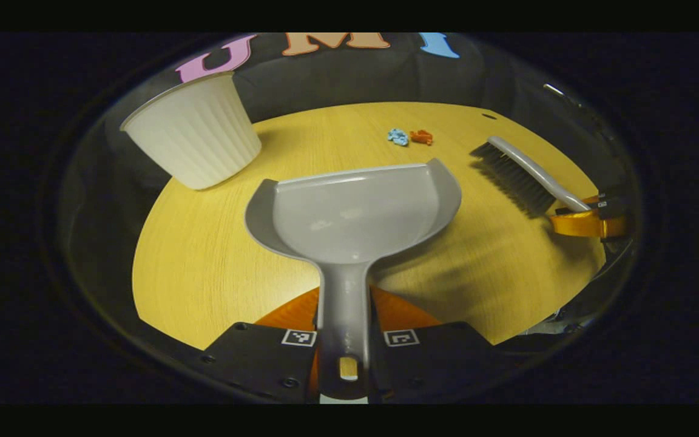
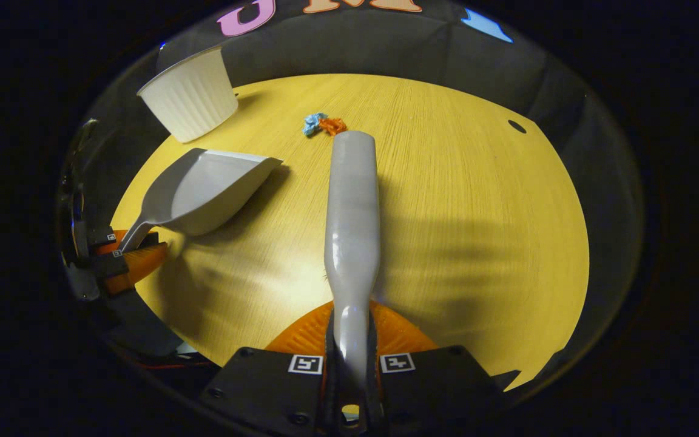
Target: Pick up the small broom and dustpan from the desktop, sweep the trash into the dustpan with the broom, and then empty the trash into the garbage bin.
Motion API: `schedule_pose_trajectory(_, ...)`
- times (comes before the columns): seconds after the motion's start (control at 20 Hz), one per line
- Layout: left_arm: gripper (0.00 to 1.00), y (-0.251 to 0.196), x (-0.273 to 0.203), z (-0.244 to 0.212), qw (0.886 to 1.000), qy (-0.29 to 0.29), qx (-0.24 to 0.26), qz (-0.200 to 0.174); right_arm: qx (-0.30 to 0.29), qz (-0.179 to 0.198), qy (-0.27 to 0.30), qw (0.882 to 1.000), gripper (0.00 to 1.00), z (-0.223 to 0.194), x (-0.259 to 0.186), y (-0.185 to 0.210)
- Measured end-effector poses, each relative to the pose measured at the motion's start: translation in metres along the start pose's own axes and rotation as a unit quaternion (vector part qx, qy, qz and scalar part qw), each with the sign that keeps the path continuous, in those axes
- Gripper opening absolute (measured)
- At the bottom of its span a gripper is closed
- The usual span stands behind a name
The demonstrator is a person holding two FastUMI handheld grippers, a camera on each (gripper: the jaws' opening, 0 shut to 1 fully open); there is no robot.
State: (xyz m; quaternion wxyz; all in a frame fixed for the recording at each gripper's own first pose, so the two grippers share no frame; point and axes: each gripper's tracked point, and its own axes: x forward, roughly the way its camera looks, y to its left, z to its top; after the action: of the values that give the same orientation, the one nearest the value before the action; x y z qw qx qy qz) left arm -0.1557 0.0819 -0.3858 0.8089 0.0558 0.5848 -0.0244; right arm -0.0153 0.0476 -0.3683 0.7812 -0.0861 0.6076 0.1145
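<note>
— So, what do you have in hand over there?

— My left gripper (image 1: 342,340) is closed on the dustpan (image 1: 355,212) handle, both fingers pressing it, with the scoop pointing away from me toward the trash. My right gripper (image 2: 349,358) is clamped the same way on the broom (image 2: 352,212) handle, the head reaching out ahead.

— Why hold them like that?

— I judge it sets up the sweep: the dustpan's open lip faces the scraps, so the broom can push them in from the far side. Seen from the left gripper view, the broom (image 1: 522,176) sits to the right of the dustpan, bristles down, near the tabletop (image 1: 216,267).

— And the trash?

— Two small crumpled bits, one blue (image 1: 397,136) and one orange (image 1: 422,137), touching each other, just beyond the dustpan's front edge on the bare wood. Not yet swept.

— Anything in the dustpan?

— Empty, as far as I can see; only a sheen inside.

— The bin?

— The white ribbed garbage bin (image 1: 195,133) stands beyond the dustpan and to its left. I cannot see inside it from either view.
</note>
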Motion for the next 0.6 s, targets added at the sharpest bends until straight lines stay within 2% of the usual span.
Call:
schedule_pose_trajectory(0.25,0.26,0.004,0.024,0.032,0.995,-0.01,0.093,-0.023,-0.035,-0.039,-0.024,0.998,0.19,0.083,0.009,-0.042)
schedule_pose_trajectory(0.4,0.25,-0.002,0.037,0.037,0.992,-0.002,0.119,-0.039,-0.082,-0.063,-0.028,0.994,0.2,0.135,0.021,-0.054)
schedule_pose_trajectory(0.6,0.26,-0.003,0.04,0.031,0.99,0.014,0.128,-0.048,-0.131,-0.064,0.005,0.989,0.2,0.171,0.044,-0.044)
